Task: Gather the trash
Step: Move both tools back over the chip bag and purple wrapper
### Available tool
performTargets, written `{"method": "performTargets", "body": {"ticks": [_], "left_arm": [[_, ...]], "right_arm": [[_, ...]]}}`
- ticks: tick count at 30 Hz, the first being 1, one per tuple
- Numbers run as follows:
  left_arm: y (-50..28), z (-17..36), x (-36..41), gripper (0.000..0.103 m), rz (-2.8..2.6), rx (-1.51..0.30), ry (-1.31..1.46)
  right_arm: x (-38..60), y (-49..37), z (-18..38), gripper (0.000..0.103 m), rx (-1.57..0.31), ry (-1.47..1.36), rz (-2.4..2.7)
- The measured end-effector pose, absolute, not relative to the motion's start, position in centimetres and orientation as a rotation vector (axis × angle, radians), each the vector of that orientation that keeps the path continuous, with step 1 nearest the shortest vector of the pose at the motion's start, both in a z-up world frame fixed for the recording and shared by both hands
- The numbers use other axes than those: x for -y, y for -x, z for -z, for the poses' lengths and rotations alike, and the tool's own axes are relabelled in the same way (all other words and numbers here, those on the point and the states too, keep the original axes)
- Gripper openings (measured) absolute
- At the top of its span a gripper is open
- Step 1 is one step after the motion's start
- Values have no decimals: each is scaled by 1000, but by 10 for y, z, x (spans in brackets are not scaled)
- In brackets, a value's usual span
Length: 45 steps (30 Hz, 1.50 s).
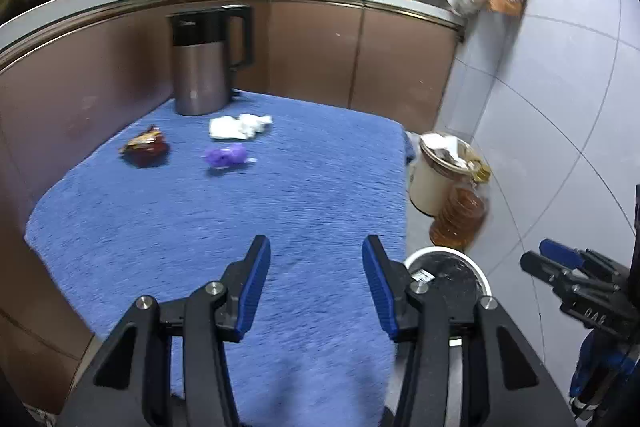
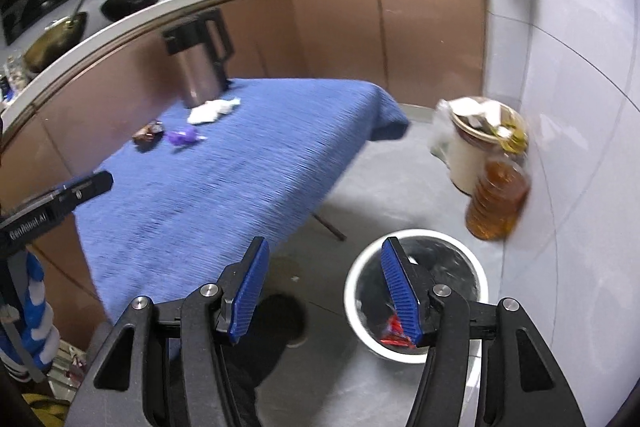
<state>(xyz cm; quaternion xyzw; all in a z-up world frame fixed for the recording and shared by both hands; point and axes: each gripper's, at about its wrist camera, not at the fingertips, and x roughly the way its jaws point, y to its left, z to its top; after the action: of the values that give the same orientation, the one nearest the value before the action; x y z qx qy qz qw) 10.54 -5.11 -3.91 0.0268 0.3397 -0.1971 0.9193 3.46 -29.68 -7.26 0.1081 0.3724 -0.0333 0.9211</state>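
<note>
- Kitchen corner, brown cabinets behind, and a low table [image 1: 200, 227] under a fuzzy blue cloth takes up the middle of both views.
- Three bits of trash lie in the upper left of the cloth, near a steel kettle [image 1: 204, 67]: a crumpled white tissue [image 1: 240, 126], a purple wrapper [image 1: 229, 155] and a glossy dark red wrapper [image 1: 146, 147].
- Left gripper [image 1: 316, 287] hangs over the near end of the cloth, jaws wide apart and empty. The trash lies straight ahead and a little left of it, well apart.
- Right gripper [image 2: 322, 291] is off the table's edge, over the floor, jaws also spread with nothing between them. In its view the trash sits far up and left.
- I'd say the left one is the nearer to the trash; the purple wrapper looks closest.
- Purple wrapper is a small soft wad, longer across the frame than deep; tissue is loose and lumpy; red wrapper is flat, crinkly foil.
- White round bin [image 2: 416, 291] with a black liner stands on the floor at lower right, just beside the table, right under the right gripper's far finger. Something red already lies in it.
</note>
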Motion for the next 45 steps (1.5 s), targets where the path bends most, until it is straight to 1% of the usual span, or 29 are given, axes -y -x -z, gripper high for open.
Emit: {"method": "performTargets", "body": {"ticks": [7,8,11,12,21,32,40,41,44,45], "left_arm": [[-94,34,9,46,356,-660,-11],[-94,34,4,47,350,-656,-6],[-93,34,-12,55,322,-638,10],[-93,34,-17,56,313,-632,14],[-107,39,-58,57,246,-633,44],[-136,53,-79,58,186,-665,23],[-190,75,-113,61,153,-740,38],[-199,77,-117,62,151,-748,35],[-225,79,-125,71,152,-750,27],[-235,79,-125,72,159,-744,18]], "right_arm": [[259,-46,49,60,-747,-159,13],[254,-48,47,60,-747,-153,6],[240,-53,40,60,-744,-132,-17],[234,-56,36,60,-743,-123,-29],[194,-85,20,60,-745,-87,-117],[160,-132,29,61,-765,-44,-200],[143,-185,50,62,-809,-12,-260],[141,-193,53,62,-813,-9,-269],[134,-218,62,62,-825,9,-289],[132,-230,66,62,-826,15,-303]]}}
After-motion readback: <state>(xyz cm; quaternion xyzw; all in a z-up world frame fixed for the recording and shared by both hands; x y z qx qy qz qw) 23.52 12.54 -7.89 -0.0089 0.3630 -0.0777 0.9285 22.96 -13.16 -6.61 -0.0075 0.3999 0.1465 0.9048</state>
